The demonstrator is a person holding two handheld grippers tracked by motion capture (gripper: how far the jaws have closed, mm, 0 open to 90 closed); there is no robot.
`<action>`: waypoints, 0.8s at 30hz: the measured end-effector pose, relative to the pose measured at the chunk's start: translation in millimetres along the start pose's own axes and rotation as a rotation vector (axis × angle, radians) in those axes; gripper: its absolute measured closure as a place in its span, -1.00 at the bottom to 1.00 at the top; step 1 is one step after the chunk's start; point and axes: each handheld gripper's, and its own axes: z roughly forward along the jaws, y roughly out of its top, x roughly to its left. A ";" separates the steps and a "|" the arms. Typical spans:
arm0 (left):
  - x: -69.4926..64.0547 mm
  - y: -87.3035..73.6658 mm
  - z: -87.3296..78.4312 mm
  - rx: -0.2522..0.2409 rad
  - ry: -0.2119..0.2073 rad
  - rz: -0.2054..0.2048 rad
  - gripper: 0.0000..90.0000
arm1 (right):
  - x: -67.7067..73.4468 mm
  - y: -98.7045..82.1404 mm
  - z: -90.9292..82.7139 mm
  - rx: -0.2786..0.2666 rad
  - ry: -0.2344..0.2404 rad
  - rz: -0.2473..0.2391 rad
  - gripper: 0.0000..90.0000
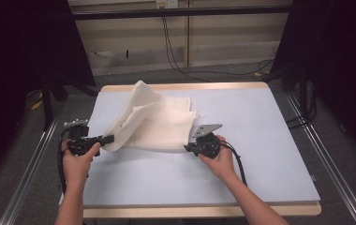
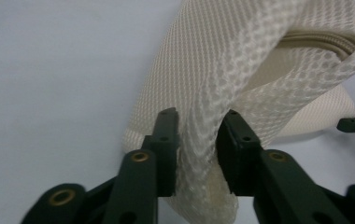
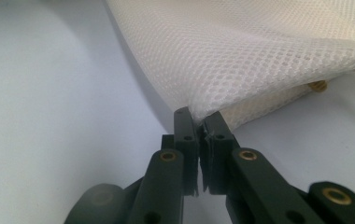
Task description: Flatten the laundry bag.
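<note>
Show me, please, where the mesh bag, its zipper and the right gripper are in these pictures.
mesh bag [image 1: 155, 123], high view, middle of the cream fabric.
zipper [image 2: 323, 41], left gripper view, on its teeth.
right gripper [image 3: 198, 122], right gripper view, between the jaw tips pinching the bag's edge.

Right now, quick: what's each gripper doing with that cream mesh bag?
Left gripper: jaws part open, cream mesh fabric bag bunched between them, grip loose.
Right gripper: closed, pinching the bag's edge.
</note>
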 end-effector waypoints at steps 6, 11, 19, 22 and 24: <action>9.2 -0.9 -5.7 -0.040 0.046 -0.031 0.15 | 1.1 0.0 -1.0 0.007 -0.002 0.000 0.91; 5.8 -2.2 1.9 0.016 0.032 0.014 0.19 | -1.9 -2.7 -2.8 0.006 -0.014 0.005 0.91; 12.1 -3.8 1.8 -0.007 0.051 0.003 0.47 | -19.4 -9.0 -19.0 0.012 -0.073 0.034 0.91; 13.8 -5.4 4.1 -0.003 0.069 0.006 0.54 | -25.9 -12.5 -24.4 0.013 -0.097 0.038 0.91; 16.4 -7.5 6.4 0.013 0.084 0.009 0.54 | -29.5 -15.0 -27.4 0.013 -0.107 0.045 0.91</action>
